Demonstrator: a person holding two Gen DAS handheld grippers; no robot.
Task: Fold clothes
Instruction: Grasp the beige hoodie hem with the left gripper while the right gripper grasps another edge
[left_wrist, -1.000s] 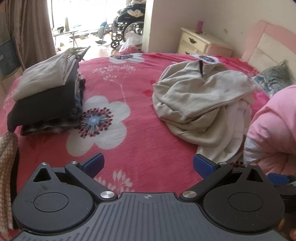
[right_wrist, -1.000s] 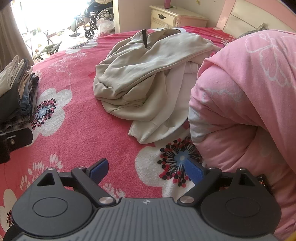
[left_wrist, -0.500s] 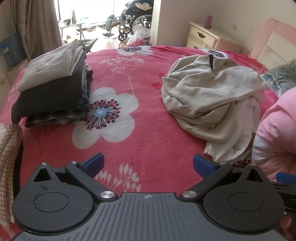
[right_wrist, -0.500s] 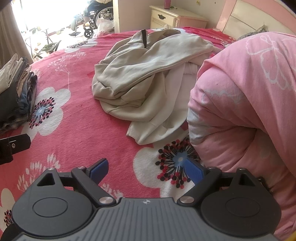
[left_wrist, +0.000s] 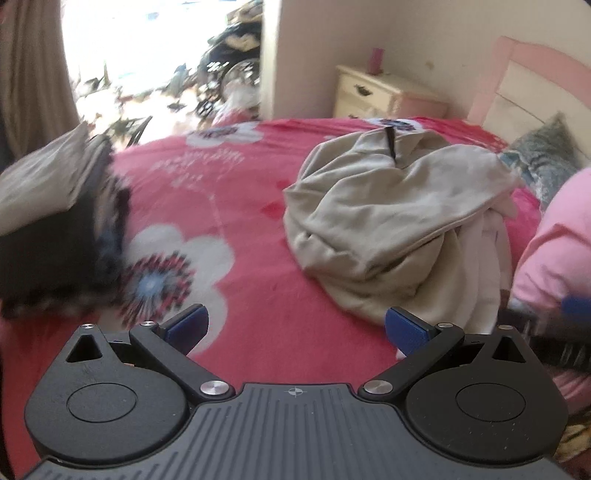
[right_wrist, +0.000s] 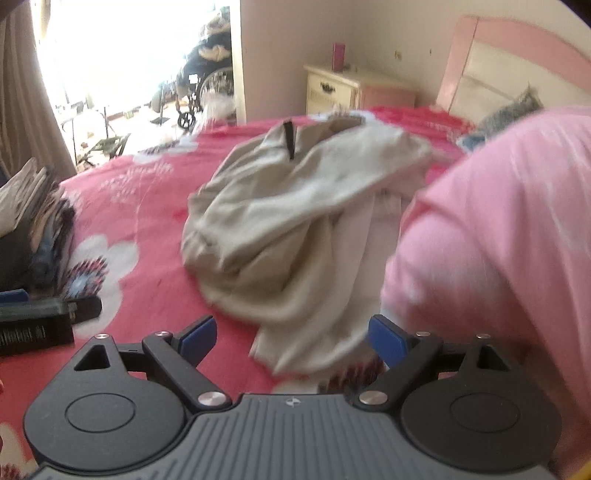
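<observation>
- A beige garment (left_wrist: 388, 229) lies crumpled in a heap on the bed (left_wrist: 251, 280), towards the headboard side, with its dark tab uppermost. It is not folded.
- A paler, whitish piece of cloth (left_wrist: 484, 273) shows under and beside the heap on its right; whether it is a separate garment or a lining I cannot tell. That makes one loose heap, perhaps two pieces.
- One stack of folded clothes (left_wrist: 55, 221) stands on the left part of the bed, well apart from the heap. It has a light piece on top and dark ones beneath; blur hides how many layers there are.
- My judgement: part of the folding is done, as the stack shows, and the beige heap is what is left.
- A big pink bundle (right_wrist: 498, 240) fills the right edge, just beside the heap; it looks like bedding, though I cannot be sure.
- The left hand-held gripper (left_wrist: 293, 326) has its fingers spread wide and holds nothing, low over the bed near the heap's front edge.
- The right hand-held gripper (right_wrist: 291, 338) is likewise wide open and empty, with the heap's lower edge just ahead of it.
- Count: two hand-held grippers, one stack, one heap, one bed.
</observation>
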